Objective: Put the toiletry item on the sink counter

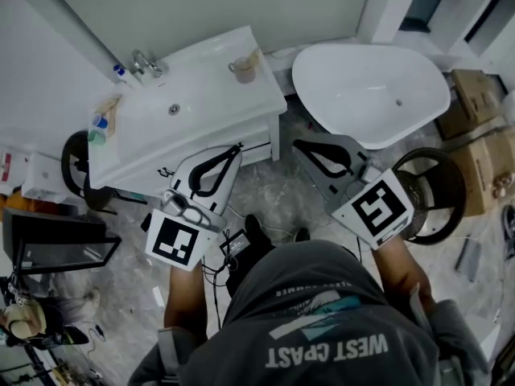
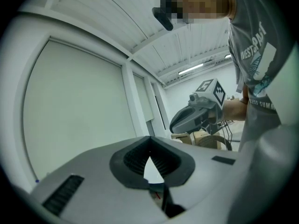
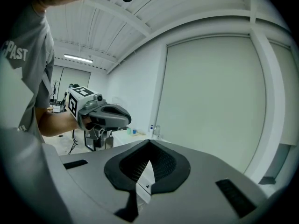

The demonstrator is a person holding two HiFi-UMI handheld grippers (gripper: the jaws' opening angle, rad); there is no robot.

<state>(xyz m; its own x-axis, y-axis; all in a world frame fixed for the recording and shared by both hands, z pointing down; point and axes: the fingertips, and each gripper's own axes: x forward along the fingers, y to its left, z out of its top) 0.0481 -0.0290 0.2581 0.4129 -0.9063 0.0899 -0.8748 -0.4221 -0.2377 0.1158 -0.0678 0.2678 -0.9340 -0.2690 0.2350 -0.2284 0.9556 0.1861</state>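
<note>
A: Head view first. Which side do I reach from?
B: Left. The sink counter [image 1: 259,87] lies just ahead of my left gripper [image 1: 235,152]. The toiletry item [image 1: 97,129], small, green and blue, already sits at the counter's end, well off to that gripper's left. Its long axis is too small to tell.
A: Jaws?
B: Both pinched together, nothing between them. My right gripper [image 1: 304,148] is farther off.
</note>
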